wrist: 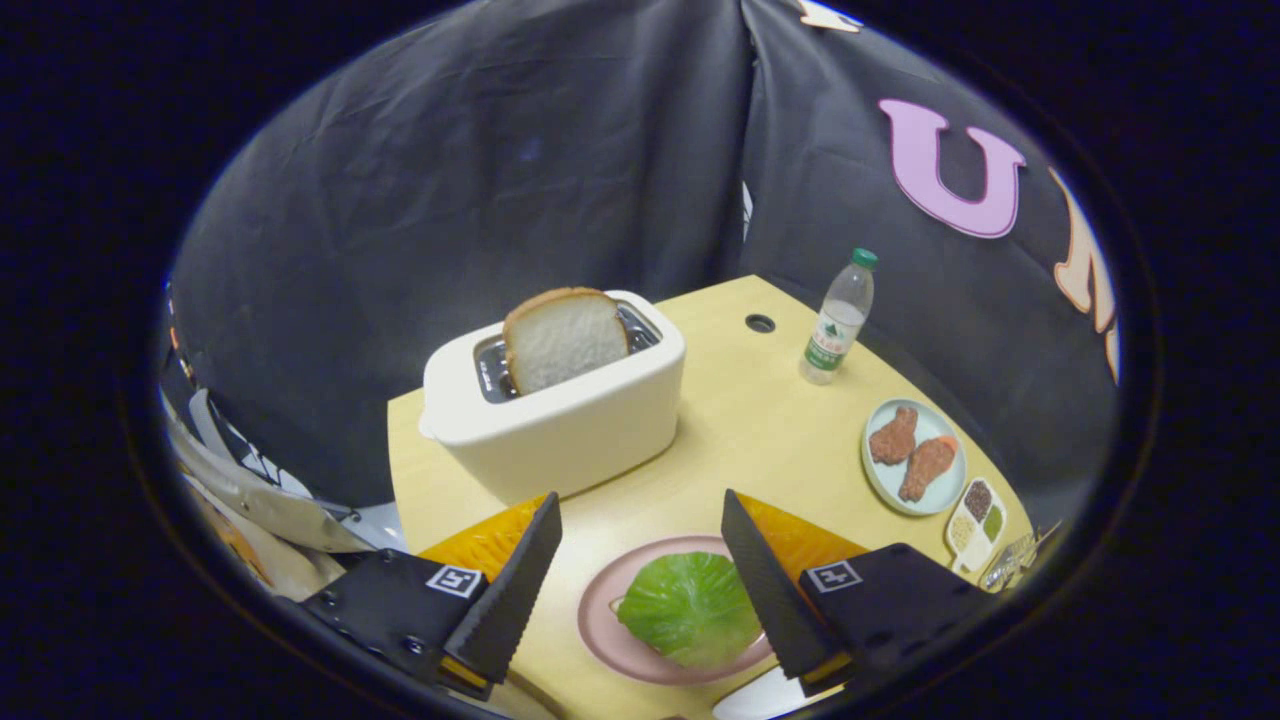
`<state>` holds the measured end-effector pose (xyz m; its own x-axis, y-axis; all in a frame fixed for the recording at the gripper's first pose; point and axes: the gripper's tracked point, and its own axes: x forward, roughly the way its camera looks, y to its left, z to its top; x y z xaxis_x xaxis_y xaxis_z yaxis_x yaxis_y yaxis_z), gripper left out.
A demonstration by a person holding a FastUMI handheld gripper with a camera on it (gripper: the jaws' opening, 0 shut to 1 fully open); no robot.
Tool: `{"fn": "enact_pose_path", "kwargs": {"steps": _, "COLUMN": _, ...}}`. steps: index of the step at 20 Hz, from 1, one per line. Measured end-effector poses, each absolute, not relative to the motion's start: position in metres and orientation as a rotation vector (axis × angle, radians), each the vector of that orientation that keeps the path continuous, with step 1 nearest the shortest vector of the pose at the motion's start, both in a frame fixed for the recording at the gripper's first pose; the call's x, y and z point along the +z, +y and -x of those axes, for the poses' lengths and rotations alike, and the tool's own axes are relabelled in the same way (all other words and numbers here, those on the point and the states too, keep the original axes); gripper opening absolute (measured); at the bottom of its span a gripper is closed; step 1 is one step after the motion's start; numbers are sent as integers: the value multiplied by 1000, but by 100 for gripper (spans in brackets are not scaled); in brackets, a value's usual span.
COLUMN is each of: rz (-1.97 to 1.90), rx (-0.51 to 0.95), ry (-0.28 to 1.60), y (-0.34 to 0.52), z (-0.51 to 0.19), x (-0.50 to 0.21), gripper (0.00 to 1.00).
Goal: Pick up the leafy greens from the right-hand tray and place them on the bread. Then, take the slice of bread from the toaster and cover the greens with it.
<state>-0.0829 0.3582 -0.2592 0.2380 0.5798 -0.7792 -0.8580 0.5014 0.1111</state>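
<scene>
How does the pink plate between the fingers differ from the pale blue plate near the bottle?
The pink plate carries a green leaf; the pale blue plate carries two brown fried-looking pieces. The pink plate lies between the open gripper fingers; the pale blue plate sits beyond them, off to the right, between the bottle and a small divided dish. Both are round and rest flat on the wooden table.

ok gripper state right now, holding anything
gripper: jaws open, holding nothing, hovering over the leafy greens on the pink plate.
</scene>
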Motion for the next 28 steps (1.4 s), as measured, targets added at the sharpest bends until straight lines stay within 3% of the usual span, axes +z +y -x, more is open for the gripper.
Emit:
{"fn": "enact_pose_path", "kwargs": {"steps": 10, "rz": 300, "rx": 1053, "ry": 869, "y": 435, "z": 90, "x": -239, "gripper": 100}}
{"fn": "enact_pose_path", "kwargs": {"steps": 28, "rz": 40, "rx": 808, "ry": 1005, "y": 501, "z": 52, "x": -252, "gripper": 99}}
